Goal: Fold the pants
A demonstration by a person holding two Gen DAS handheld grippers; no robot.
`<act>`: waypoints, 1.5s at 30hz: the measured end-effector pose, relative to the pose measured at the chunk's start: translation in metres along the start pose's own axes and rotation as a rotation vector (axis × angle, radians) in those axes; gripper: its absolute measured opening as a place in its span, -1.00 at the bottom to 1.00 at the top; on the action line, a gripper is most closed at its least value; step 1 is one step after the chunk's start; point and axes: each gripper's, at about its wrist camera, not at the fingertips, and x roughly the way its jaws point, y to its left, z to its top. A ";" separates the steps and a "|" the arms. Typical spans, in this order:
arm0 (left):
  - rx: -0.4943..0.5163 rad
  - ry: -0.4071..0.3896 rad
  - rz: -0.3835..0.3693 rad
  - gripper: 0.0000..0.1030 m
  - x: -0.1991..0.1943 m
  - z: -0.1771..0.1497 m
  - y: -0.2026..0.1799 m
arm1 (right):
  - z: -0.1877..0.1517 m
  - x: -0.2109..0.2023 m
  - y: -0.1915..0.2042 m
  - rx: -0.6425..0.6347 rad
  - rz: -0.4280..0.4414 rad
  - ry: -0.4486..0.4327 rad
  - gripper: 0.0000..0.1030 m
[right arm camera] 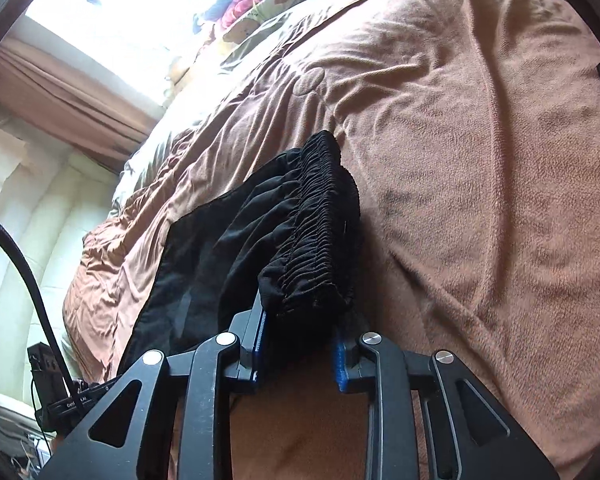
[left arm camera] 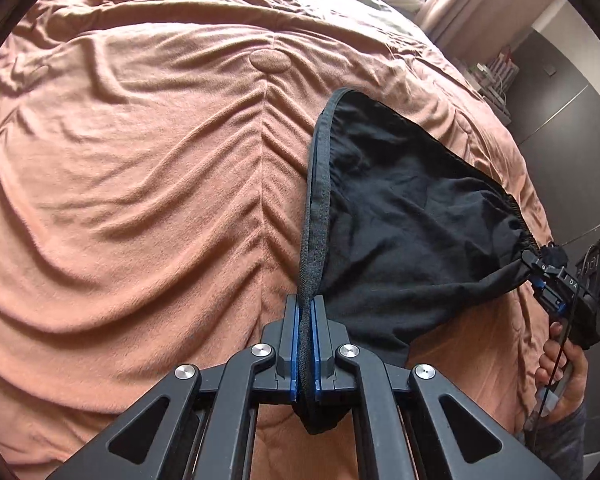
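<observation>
Black pants (left arm camera: 400,216) hang stretched between my two grippers above a brown bedspread (left arm camera: 140,184). My left gripper (left arm camera: 306,320) is shut on the hem edge of the pants. In the left wrist view my right gripper (left arm camera: 530,262) is shut on the bunched waistband at the far right. In the right wrist view the elastic waistband (right arm camera: 320,240) drapes over my right gripper (right arm camera: 300,336), whose blue pads stand apart with cloth covering the tips. The pants (right arm camera: 204,272) stretch left toward the other gripper.
The bedspread (right arm camera: 480,184) has a round button tuft (left arm camera: 270,61) at its middle. Pillows and clothes (right arm camera: 260,4) lie at the head of the bed. A curtain (right arm camera: 60,80) and window are at the left. A shelf (left arm camera: 496,76) stands beside the bed.
</observation>
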 end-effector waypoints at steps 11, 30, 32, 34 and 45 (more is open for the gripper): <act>-0.100 -0.050 0.002 -0.90 -0.048 -0.066 0.033 | -0.038 -0.003 0.026 -0.024 0.038 0.060 -0.54; -0.282 -0.151 -0.001 -0.90 -0.126 -0.188 0.088 | -0.091 -0.001 0.081 -0.159 0.102 0.153 -0.54; -0.294 -0.154 -0.008 -0.90 -0.129 -0.196 0.091 | -0.095 -0.003 0.086 -0.187 0.094 0.153 -0.54; -0.299 -0.155 -0.013 -0.90 -0.130 -0.202 0.094 | -0.097 -0.003 0.088 -0.195 0.089 0.158 -0.54; -0.336 -0.126 -0.063 -0.87 -0.098 -0.208 0.105 | -0.114 -0.004 0.079 -0.205 0.023 0.167 -0.52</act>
